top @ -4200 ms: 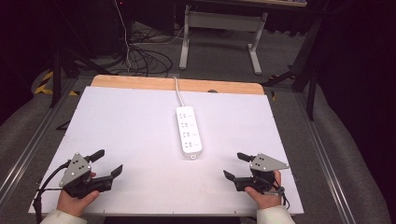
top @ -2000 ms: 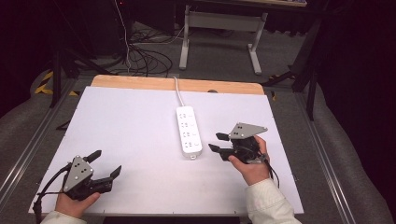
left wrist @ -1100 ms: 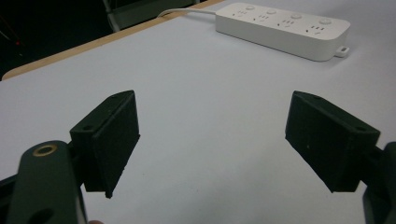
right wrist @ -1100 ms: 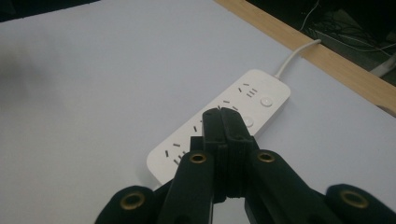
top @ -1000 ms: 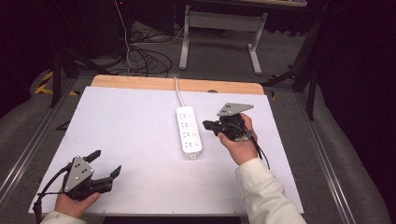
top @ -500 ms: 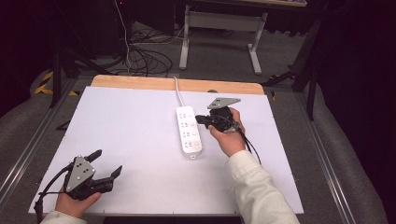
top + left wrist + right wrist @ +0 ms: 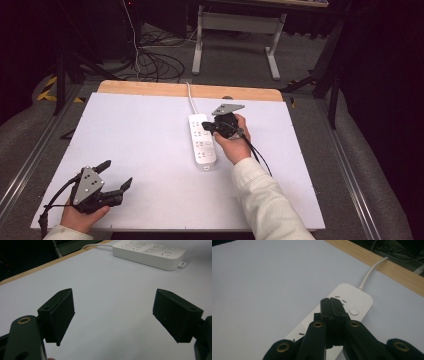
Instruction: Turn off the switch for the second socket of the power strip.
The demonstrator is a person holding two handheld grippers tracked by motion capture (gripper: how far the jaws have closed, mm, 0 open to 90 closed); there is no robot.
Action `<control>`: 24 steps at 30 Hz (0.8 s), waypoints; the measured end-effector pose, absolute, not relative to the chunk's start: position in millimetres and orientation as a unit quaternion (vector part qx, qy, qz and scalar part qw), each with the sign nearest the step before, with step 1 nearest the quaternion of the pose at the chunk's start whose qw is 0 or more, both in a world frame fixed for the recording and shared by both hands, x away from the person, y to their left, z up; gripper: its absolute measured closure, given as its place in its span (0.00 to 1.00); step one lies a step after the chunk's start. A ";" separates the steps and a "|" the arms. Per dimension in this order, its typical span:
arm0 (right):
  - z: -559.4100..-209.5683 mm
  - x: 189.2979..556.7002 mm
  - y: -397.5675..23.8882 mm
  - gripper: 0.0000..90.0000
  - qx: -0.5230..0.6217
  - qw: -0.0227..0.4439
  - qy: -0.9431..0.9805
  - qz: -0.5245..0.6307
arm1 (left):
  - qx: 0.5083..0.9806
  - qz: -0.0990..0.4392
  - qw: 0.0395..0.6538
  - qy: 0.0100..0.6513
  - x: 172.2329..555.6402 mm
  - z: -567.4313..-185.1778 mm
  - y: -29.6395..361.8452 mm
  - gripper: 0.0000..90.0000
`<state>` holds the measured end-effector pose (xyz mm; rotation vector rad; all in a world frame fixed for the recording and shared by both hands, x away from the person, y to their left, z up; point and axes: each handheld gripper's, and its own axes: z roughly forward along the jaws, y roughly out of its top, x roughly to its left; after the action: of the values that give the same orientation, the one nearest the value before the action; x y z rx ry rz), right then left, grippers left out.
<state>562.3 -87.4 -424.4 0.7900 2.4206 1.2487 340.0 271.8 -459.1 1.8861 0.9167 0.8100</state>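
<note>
High view: your right tool [image 7: 206, 128], jaws pressed together, hovers over the power strip [image 7: 202, 141] near the table's [image 7: 125, 125] far edge; switch not yet pressed.

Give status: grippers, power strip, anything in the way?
Right gripper shut, empty, tips over the power strip at its cord end. Left gripper open, empty, at the near left of the table. Nothing in the way.
</note>
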 end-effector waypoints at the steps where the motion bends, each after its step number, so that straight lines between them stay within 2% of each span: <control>1: -426.2 563.9 -86.3 1.00 0.276 0.154 0.844 0.433 | 0.757 0.325 0.432 0.368 340.0 -459.0 271.9 0.20; 24: -449.3 581.2 -82.9 1.00 0.308 0.159 0.857 0.382 | 0.760 0.323 0.429 0.365 341.6 -459.3 270.9 0.20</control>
<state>581.2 -82.9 -449.3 0.8801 2.4481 1.0929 341.6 270.9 -459.3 1.8971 0.9121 0.8057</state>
